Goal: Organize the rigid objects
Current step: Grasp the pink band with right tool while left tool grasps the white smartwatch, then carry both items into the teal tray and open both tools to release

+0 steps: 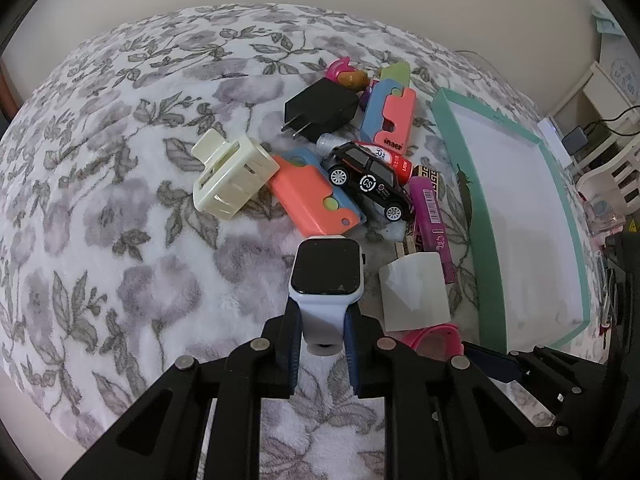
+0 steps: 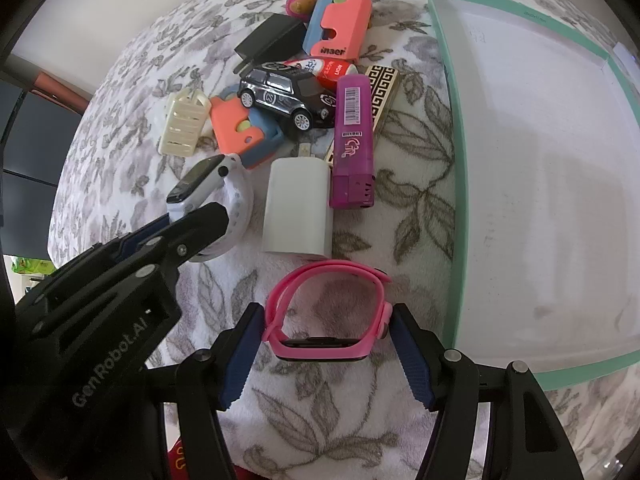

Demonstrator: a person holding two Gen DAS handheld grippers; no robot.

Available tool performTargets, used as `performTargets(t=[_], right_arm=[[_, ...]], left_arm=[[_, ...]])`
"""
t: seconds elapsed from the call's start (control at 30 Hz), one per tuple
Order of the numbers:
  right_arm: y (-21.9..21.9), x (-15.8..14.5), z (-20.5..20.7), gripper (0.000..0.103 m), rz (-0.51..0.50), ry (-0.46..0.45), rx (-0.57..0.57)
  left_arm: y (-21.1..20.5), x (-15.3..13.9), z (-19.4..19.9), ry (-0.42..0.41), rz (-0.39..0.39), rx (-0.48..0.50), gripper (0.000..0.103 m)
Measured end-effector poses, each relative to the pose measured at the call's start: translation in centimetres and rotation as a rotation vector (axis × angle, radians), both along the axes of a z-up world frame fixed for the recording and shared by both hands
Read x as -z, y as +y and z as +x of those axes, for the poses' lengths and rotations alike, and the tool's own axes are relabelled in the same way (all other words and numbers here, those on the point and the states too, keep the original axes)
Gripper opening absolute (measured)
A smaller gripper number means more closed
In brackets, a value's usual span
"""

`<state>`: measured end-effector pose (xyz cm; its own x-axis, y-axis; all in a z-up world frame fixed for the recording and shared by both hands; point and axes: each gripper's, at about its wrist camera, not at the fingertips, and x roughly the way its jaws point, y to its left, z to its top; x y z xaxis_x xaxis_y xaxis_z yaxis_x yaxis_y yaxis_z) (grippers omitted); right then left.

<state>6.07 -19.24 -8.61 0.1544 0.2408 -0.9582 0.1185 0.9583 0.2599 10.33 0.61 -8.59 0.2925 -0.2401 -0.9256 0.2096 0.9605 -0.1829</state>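
Note:
My left gripper (image 1: 323, 332) is shut on the strap of a white smartwatch (image 1: 326, 268) with a dark screen; it also shows in the right wrist view (image 2: 212, 188). My right gripper (image 2: 326, 320) has its blue pads on both sides of a pink smartwatch (image 2: 328, 312) lying on the floral blanket, touching or nearly so. A pile of small objects lies beyond: a black toy car (image 1: 366, 180), a white charger (image 2: 298, 212), a purple highlighter (image 2: 354, 140), coral and blue cases (image 1: 310, 196), a black plug (image 1: 320, 108) and a cream clip (image 1: 230, 176).
An open teal-rimmed box (image 2: 456, 152) with a white bottom lies to the right of the pile; it also shows in the left wrist view (image 1: 480, 208). The floral blanket (image 1: 120, 200) covers the surface. Shelves and cables stand at the far right.

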Motion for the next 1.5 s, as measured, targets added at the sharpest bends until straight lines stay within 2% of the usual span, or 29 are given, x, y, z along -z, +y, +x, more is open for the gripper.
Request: performTargets(t=[0.27,0.53,0.63,0.83,0.97,1.17,1.33,1.5], right_arm=[[0.5,0.1,0.0,0.067,0.024,0.005,0.024],[-0.4,-1.9,-1.1,0.067,0.069,-0.02,0.036],[-0.8,-3.1,-1.6,0.067,0.092,-0.055,0.054],[-3.2,-7.4,-2.5,0.067,0.103,-0.207,0.131],[-6.7,-9.4,-2.7,0.067,0.017,-0.292,0.237],[-12.6,-10.1,-3.5,0.067,-0.141,-0.328,0.409],[-16.9,-10.3,-3.1,0.067,-0.184,-0.34,0.506],[-18.6,-9.5,-1.7,0.067,-0.202,-0.334,0.522]], left_arm=[[0.9,-0.4,-0.2,0.009,-0.01,-0.03,0.02],[1.9,-2.1,-0.3,-0.001,-0.012,-0.082,0.02],[2.1,-3.3,-0.5,-0.018,-0.013,-0.095,0.02],[1.3,-7.8,-0.5,-0.101,-0.011,-0.105,0.02],[-1.6,-10.9,-0.3,-0.146,-0.023,-0.072,0.02],[-7.7,-12.6,0.5,-0.156,0.002,0.0,0.02],[-12.3,-13.7,1.0,-0.175,0.002,0.048,0.02],[-16.2,-13.2,2.6,-0.162,-0.032,0.056,0.02]])
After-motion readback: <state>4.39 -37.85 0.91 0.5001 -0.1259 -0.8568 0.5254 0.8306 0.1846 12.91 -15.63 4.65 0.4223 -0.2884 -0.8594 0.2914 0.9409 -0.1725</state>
